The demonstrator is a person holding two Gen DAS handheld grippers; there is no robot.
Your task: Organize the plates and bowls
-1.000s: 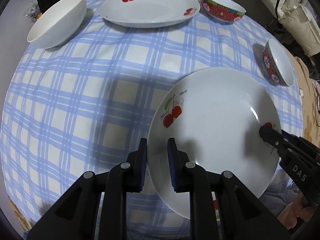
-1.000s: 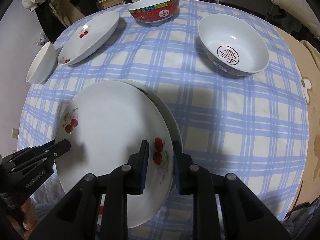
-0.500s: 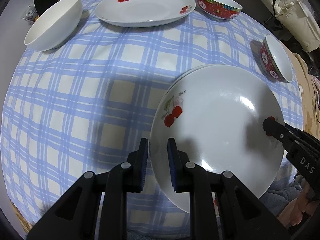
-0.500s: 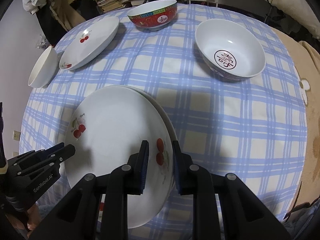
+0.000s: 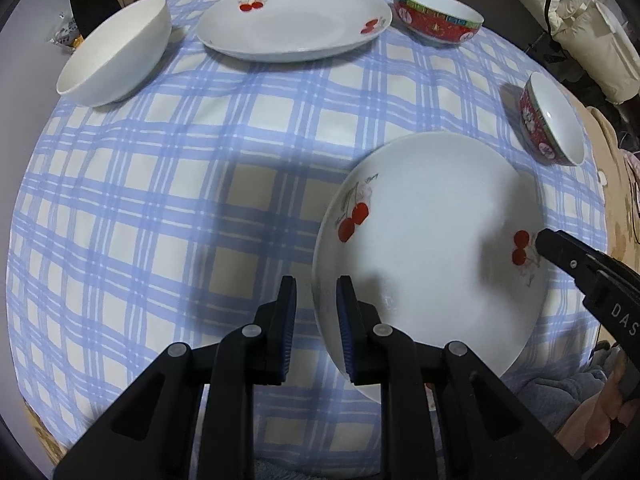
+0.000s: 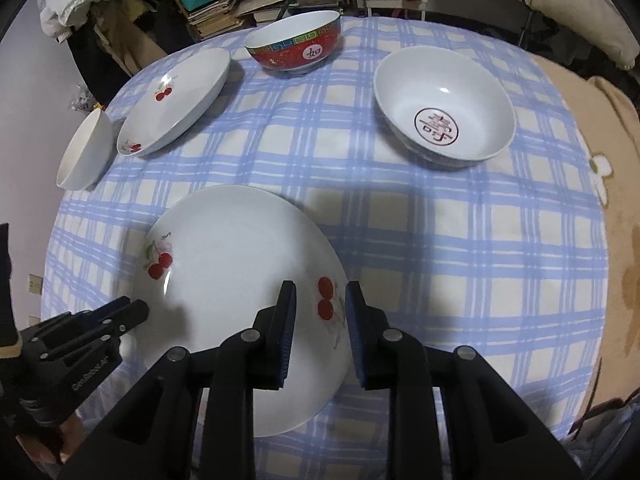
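Observation:
A white cherry plate [image 5: 432,240] lies near the table's front edge; it also shows in the right wrist view [image 6: 240,264]. My left gripper [image 5: 316,300] straddles its left rim, fingers slightly apart, not clamping it. My right gripper [image 6: 320,304] straddles its right rim, fingers apart. A second cherry plate [image 5: 296,28] sits at the back, also in the right wrist view [image 6: 176,100]. A plain white bowl [image 5: 116,52], a red patterned bowl [image 5: 436,16] and a red-sided bowl with a white inside [image 5: 552,120] stand around it.
The round table has a blue checked cloth [image 5: 160,200]. The white-inside bowl with a red character [image 6: 444,108] stands at the right. Shelves with books and bags [image 6: 224,0] are behind the table. A beige cover [image 6: 616,160] lies to the right.
The cherry plate went down onto a plate beneath it and now covers it. Both grippers opened slightly and drew back a little along its rim.

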